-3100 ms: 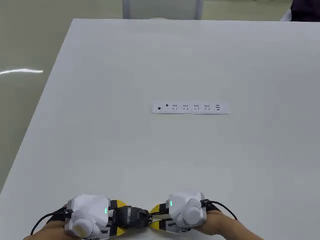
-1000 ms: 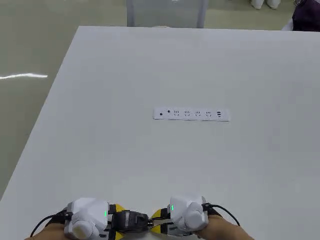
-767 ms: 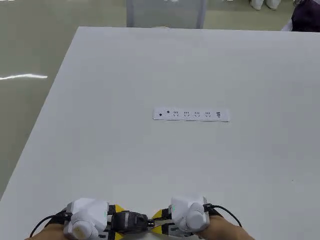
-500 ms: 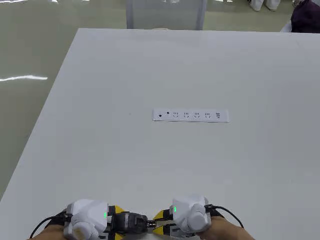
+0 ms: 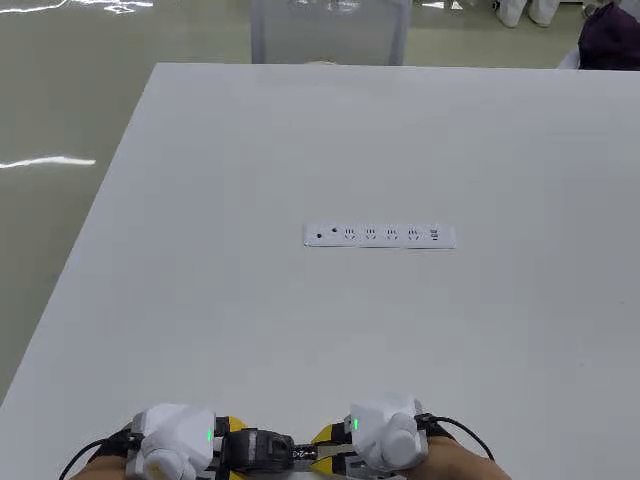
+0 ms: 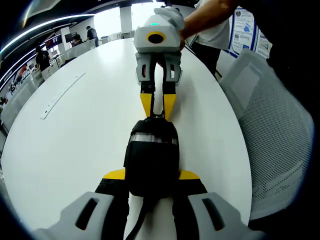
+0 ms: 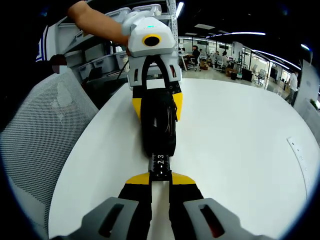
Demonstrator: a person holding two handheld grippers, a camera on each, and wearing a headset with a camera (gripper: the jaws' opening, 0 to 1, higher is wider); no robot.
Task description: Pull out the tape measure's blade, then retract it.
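A black tape measure (image 5: 258,450) lies low over the white table's (image 5: 300,150) near edge. My left gripper (image 5: 240,450) is shut on its case (image 6: 151,155), with one yellow-tipped jaw on each side (image 6: 151,175). From the case's front a short stretch of blade (image 7: 160,165) with printed numerals runs to my right gripper (image 7: 160,179), which is shut on the blade's end. The two grippers face each other nose to nose: the right gripper (image 6: 157,105) appears beyond the case, and the left gripper (image 7: 156,107) stands behind the case (image 7: 159,122). Right gripper (image 5: 320,453) sits just right of the case.
A white power strip (image 5: 380,236) lies flat mid-table, well beyond the grippers. A grey mesh chair (image 6: 270,140) stands close behind the near table edge. Another grey chair (image 5: 330,30) is at the far end. People and desks are in the background.
The right gripper has eased a little to the right, away from the case, so the gap between the grippers is slightly wider. The head camera has tilted down slightly.
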